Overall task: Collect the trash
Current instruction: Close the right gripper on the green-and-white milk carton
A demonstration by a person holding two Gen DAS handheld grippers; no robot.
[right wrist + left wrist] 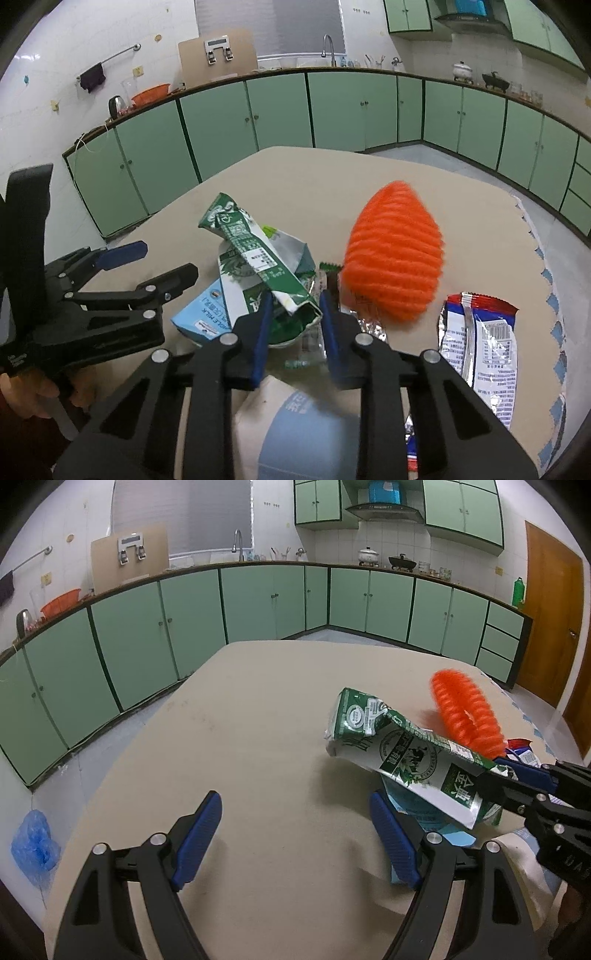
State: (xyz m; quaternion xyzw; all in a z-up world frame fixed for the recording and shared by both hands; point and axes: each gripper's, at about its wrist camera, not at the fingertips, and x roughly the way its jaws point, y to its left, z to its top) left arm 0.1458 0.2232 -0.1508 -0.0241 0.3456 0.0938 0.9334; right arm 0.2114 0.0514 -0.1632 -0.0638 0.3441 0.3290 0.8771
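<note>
Right now you are in the pick-up step: your right hand-held gripper (pixel 293 317) has its blue pads pinched on the near end of the crushed green milk carton (pixel 399 751), held tilted above the trash pile at the right of the table (pixel 258 720), while your left hand-held gripper (pixel 295 834) stands wide open and empty over bare table. Next, I judge, you must carry it off to a bin, which no view shows. Legible print: "金典" on the green carton, "WHOLE MILK" on the blue carton (pixel 201 312) beneath; the foil wrapper (pixel 480 339) is too small to read.
</note>
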